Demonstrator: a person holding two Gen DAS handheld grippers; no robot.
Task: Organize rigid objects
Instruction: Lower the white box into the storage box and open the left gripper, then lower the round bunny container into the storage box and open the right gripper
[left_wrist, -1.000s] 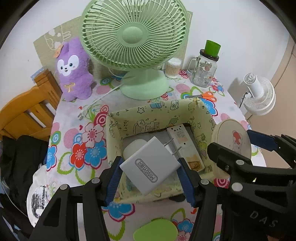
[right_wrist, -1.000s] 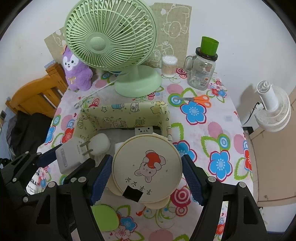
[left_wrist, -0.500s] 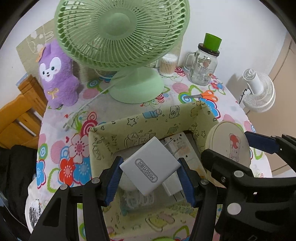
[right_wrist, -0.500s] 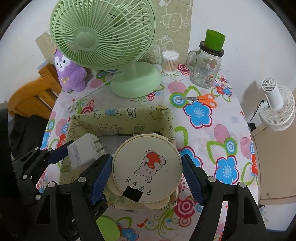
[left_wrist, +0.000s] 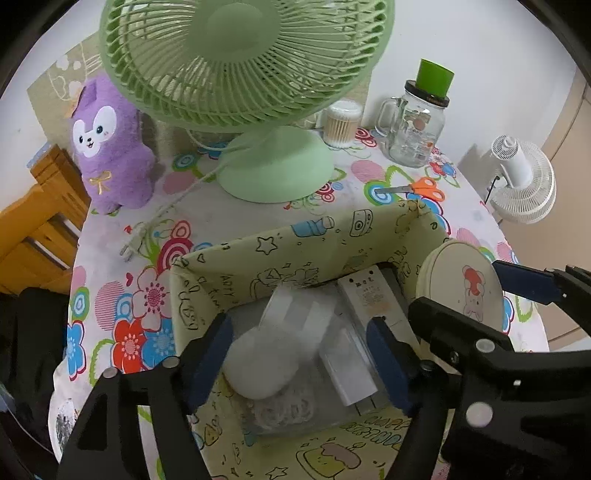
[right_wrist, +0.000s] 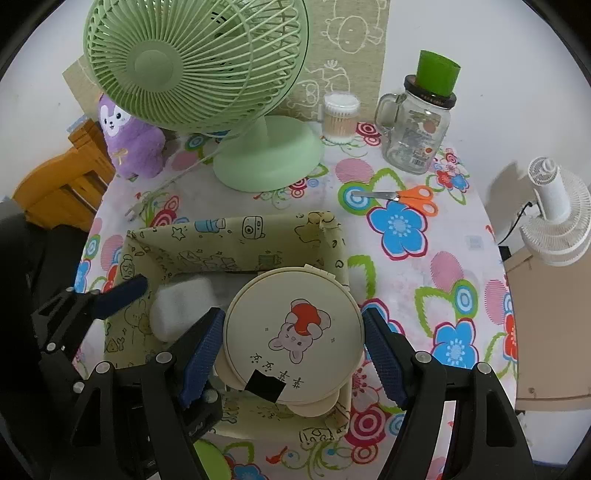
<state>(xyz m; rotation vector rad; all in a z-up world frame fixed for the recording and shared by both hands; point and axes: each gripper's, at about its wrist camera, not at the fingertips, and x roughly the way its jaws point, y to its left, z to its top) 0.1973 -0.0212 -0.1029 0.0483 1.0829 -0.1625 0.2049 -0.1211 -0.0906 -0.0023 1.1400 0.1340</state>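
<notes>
1. White charger (left_wrist: 295, 317) blurred, inside the yellow-green fabric box (left_wrist: 295, 236), between the pads of the left hand-held gripper (left_wrist: 299, 358) but not pressed by them; jaws opening.
2. In the box too: a white oval thing (left_wrist: 258, 369), a white plug block (left_wrist: 347, 365), a flat white device (left_wrist: 369, 295).
3. Round cream case (right_wrist: 293, 332) with a bear picture, clamped between the blue pads of the right hand-held gripper (right_wrist: 293, 350), over the box's near right part.
4. Box sits on the floral-cloth table (right_wrist: 424, 266).
5. Behind the box: green fan (right_wrist: 207, 74), purple plush (right_wrist: 129, 144), cotton swab jar (right_wrist: 340, 118), glass mug jar (right_wrist: 421, 133), orange scissors (right_wrist: 406, 197).
6. White fan (right_wrist: 557, 218) off the table at right.
</notes>
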